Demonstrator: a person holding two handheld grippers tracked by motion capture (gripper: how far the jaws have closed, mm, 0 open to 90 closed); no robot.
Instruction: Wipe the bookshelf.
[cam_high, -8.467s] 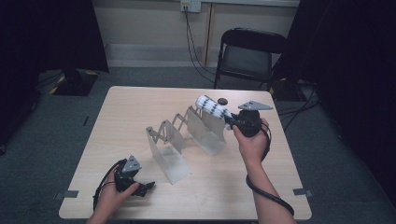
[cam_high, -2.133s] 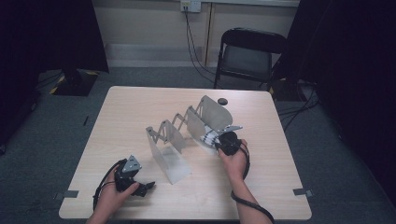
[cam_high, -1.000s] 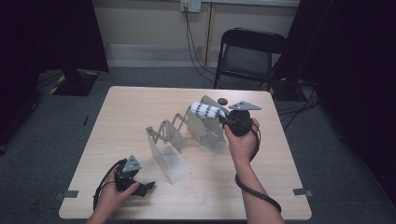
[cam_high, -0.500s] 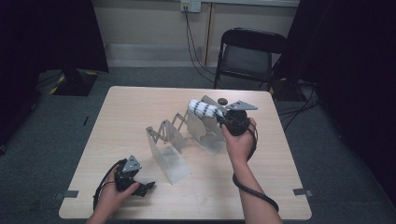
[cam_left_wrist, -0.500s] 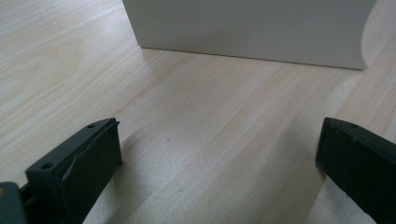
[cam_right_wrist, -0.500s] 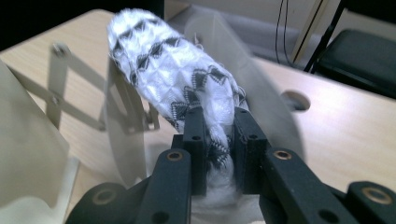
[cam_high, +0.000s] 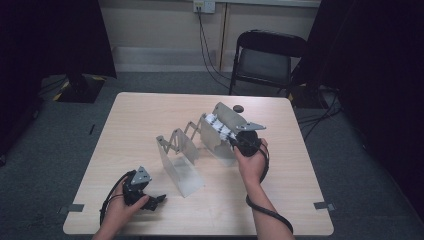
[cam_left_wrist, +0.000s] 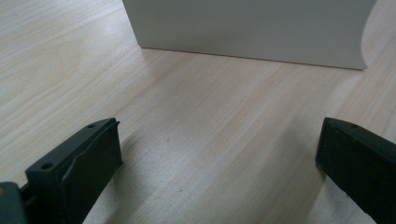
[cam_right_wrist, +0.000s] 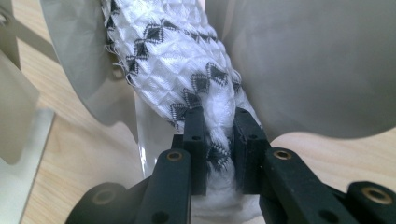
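High view: I see the desk (cam_high: 150, 115) with a folding metal rack (cam_high: 195, 145) of upright plates standing across its middle. My right gripper (cam_high: 239, 140) sits at the rack's far-right end, holding a rolled white cloth (cam_high: 220, 127) with black diamond marks that lies tilted between the last two plates. My left gripper (cam_high: 152, 201) rests near the desk's near-left edge, well apart from the rack, with its cable looped beside the hand. A small dark object (cam_high: 238, 108) lies on the desk just behind the rack; I cannot tell what it is. A black chair (cam_high: 267, 57) stands beyond the desk. Left gripper view: the jaws of the left gripper (cam_left_wrist: 219, 154) stand wide apart with only bare wood between them; one pale plate of the rack (cam_left_wrist: 247, 28) stands upright ahead, clear of the jaws. Right gripper view: the jaws of the right gripper (cam_right_wrist: 218, 135) are clamped on the near end of the cloth (cam_right_wrist: 173, 60), which bunches between the pads and runs up and away, with a grey plate of the rack (cam_right_wrist: 317, 65) on either side of it and the desk (cam_right_wrist: 65, 154) below.
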